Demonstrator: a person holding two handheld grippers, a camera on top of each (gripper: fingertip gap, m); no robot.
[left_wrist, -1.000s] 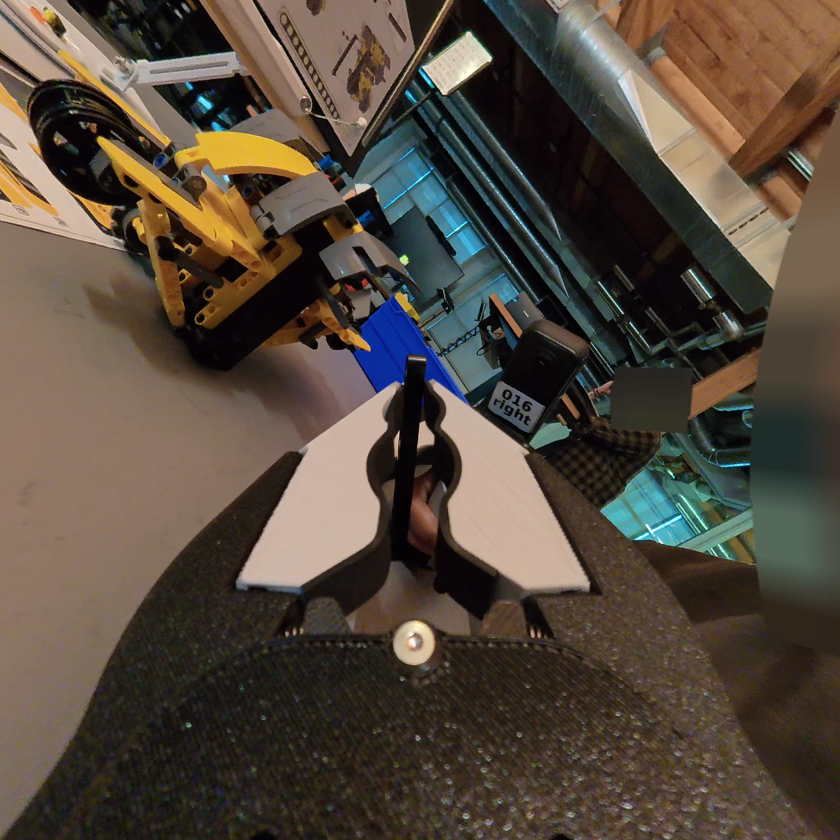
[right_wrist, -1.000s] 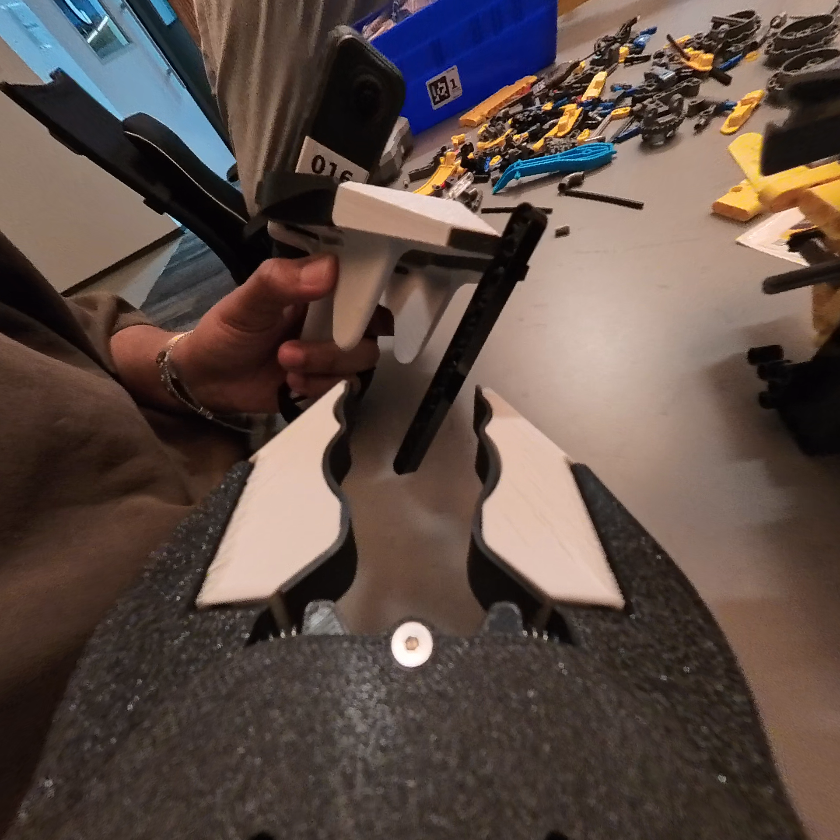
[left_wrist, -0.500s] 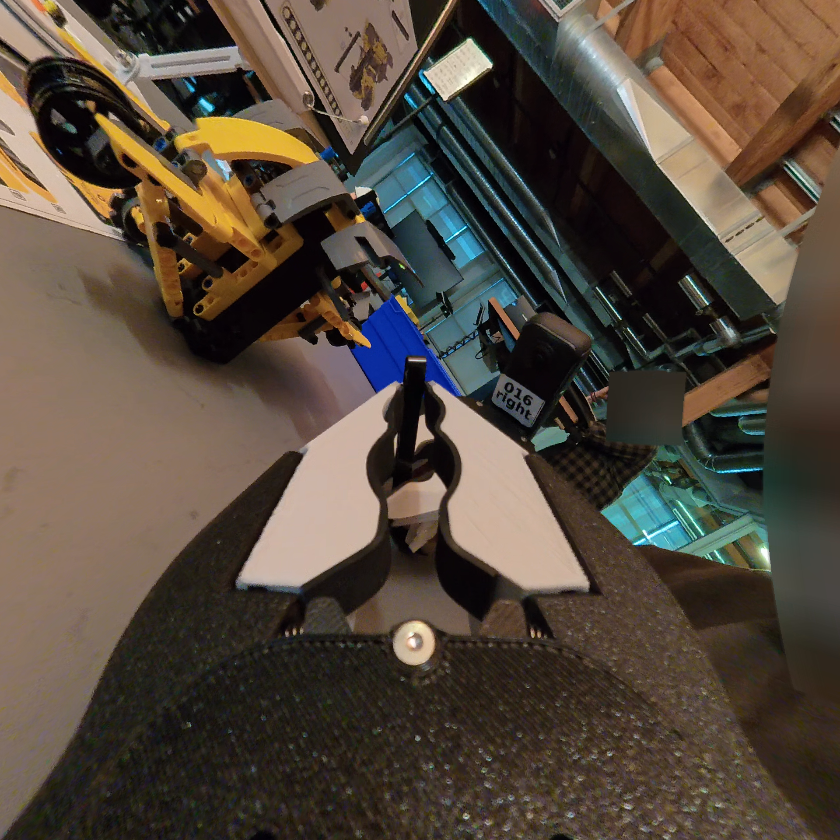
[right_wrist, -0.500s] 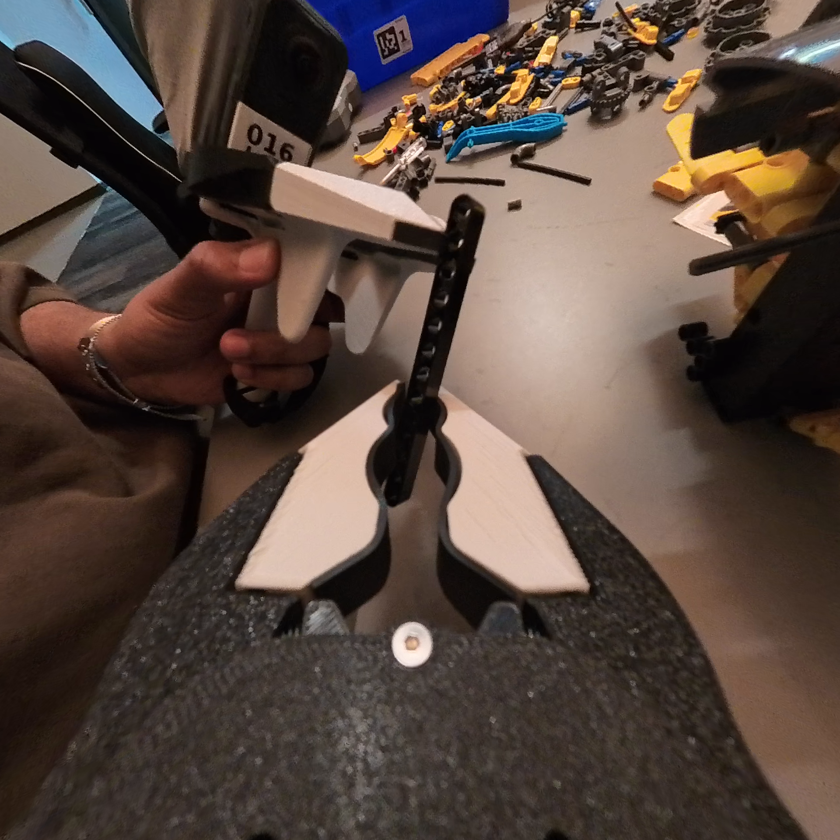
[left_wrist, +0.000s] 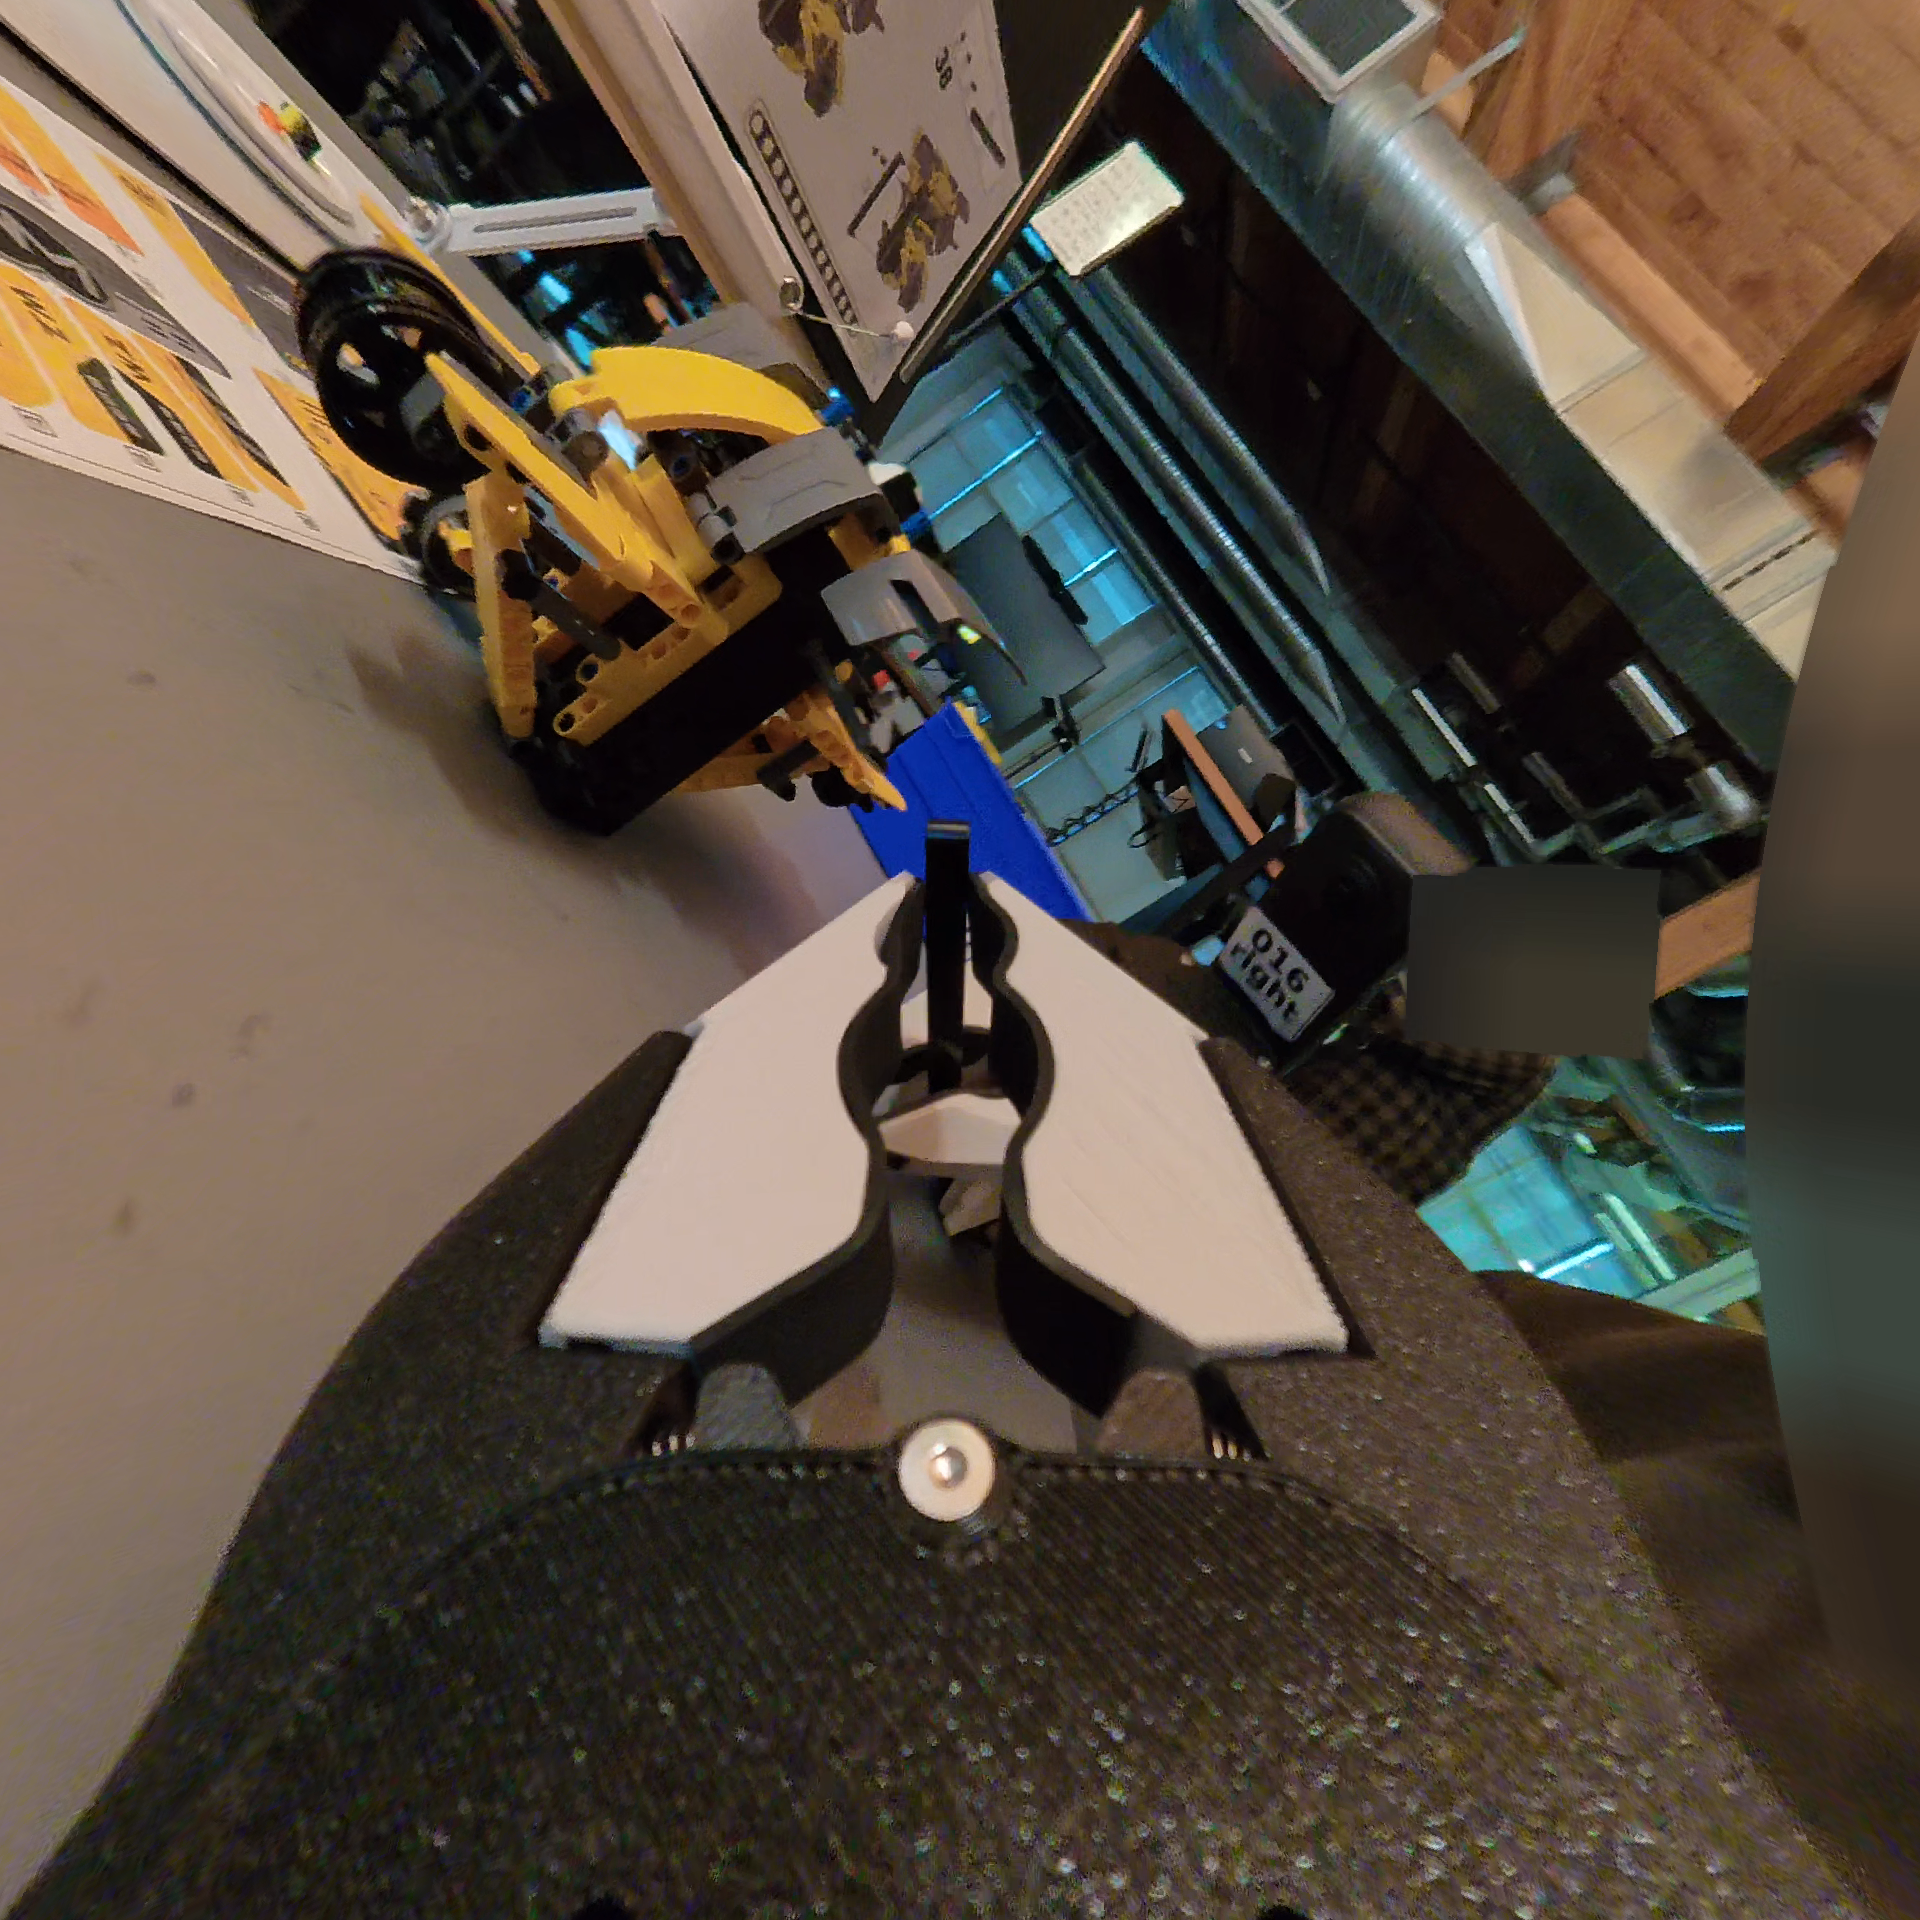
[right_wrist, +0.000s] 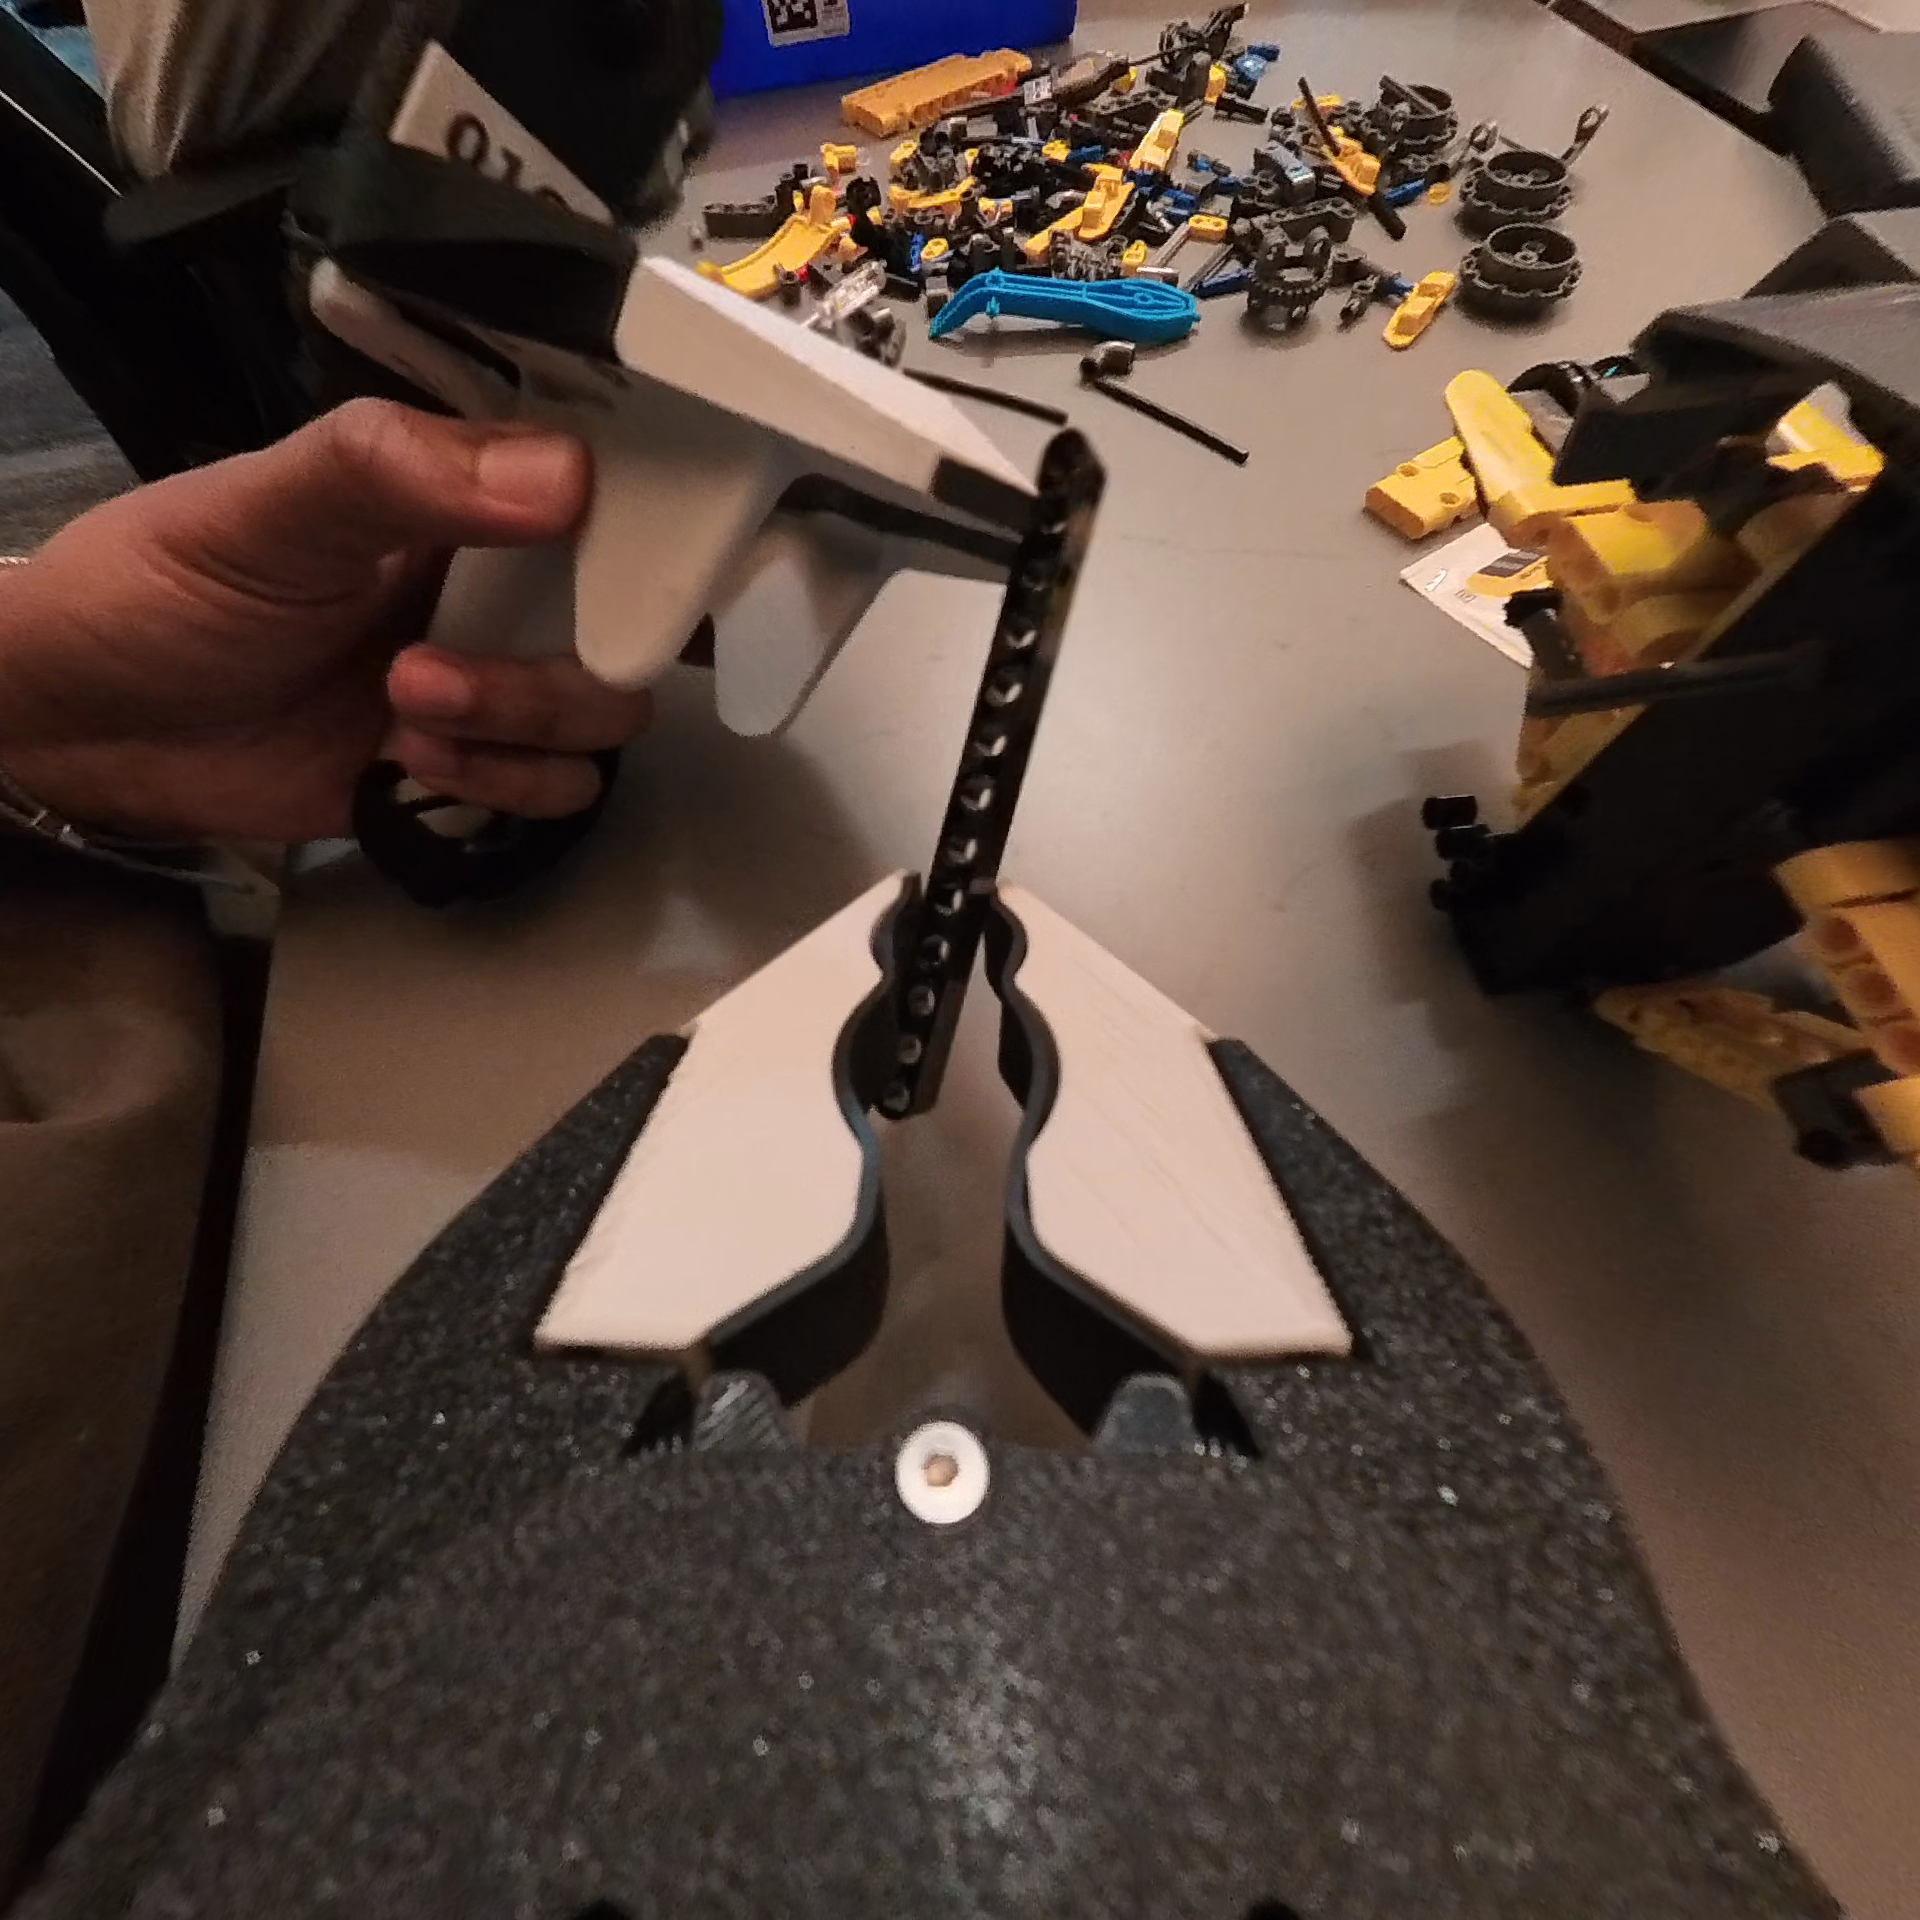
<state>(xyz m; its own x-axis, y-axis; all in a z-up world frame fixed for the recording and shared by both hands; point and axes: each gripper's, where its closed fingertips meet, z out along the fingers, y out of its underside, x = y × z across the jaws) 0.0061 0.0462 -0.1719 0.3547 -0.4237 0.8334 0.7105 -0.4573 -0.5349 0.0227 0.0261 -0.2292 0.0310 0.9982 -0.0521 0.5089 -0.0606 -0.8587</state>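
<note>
A smooth grey table (right_wrist: 1195, 644) carries everything, with a half-built yellow and black brick vehicle (right_wrist: 1704, 665) standing on it as the landmark. Well left of that vehicle, a long black beam (right_wrist: 997, 769) pierced with round holes (glossy plastic, held tilted) is pinched at both ends: the right gripper (right_wrist: 943, 899) clamps its lower end between wavy-edged white fingers, and the left gripper (left_wrist: 943, 894) grips its upper end. Beyond the beam lies a scatter of loose bricks (right_wrist: 1143, 218), with a blue bin (right_wrist: 883, 31) behind them.
</note>
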